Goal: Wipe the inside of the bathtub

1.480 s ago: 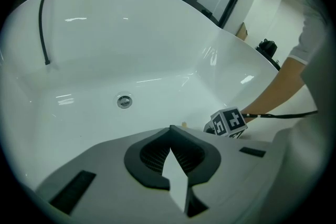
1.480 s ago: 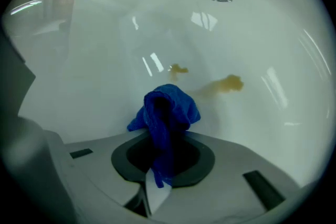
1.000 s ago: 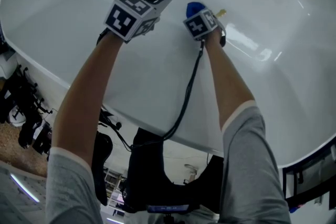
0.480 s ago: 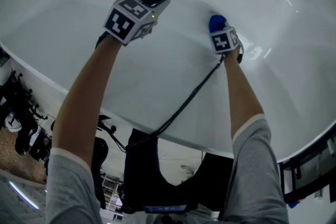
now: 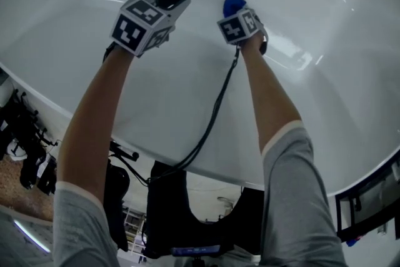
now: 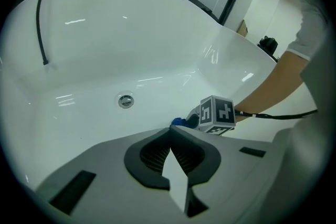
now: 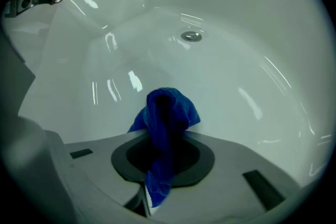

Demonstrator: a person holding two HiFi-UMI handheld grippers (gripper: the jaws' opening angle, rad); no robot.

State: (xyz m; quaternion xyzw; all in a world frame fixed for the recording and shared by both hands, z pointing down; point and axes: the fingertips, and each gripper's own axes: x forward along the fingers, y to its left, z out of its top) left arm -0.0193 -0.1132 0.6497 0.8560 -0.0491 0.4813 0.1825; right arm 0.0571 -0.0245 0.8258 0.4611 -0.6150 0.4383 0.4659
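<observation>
**Item: blue cloth [image 7: 165, 113].** The right gripper [image 5: 240, 25] is clamping its lower end between closed jaws. The bunched end is sticking out ahead of them, its long axis running along the jaws. It is pointing down the bathtub [image 5: 325, 103] wall toward the drain [image 7: 191, 36], upper centre of the right gripper view. Whether the cloth is touching the wall cannot be told.

**Left gripper [image 5: 150, 15].** Upper left in the head view, it is hovering with jaws together on nothing, apart from the right one.

**Judgement.** The right hand is doing the wiping.

**Black cable [image 5: 215, 115].** It is trailing from the right gripper.

**Markings.** Only square black-and-white markers are showing; no brand or legible writing.
</observation>
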